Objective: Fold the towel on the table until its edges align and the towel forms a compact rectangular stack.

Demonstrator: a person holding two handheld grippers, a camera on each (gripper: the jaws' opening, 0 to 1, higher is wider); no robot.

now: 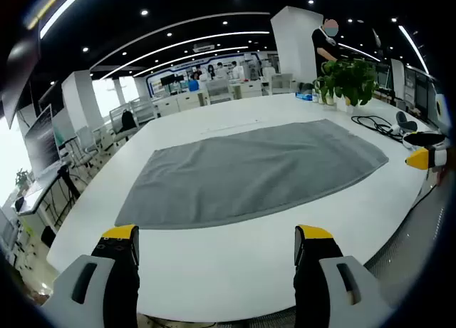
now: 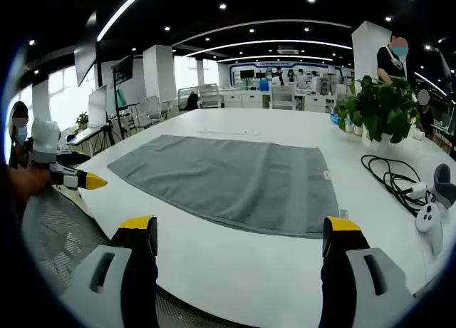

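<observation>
Grey towel (image 1: 249,172): spread flat, unfolded, mid white table (image 1: 235,264). Left gripper (image 1: 217,246) and right gripper (image 2: 239,239): both wide open, empty, short of its near edge. Step: approach; you next pinch near corners.

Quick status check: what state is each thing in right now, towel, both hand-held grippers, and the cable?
towel: spread flat on the table, unfolded.
left hand-held gripper: open, short of the towel's near edge.
right hand-held gripper: open, holding nothing.
black cable: loosely coiled beside the towel.
potted plant: upright.

The towel (image 1: 249,172) looks like matt grey cloth lying on a smooth, glossy white table (image 1: 235,264).
</observation>
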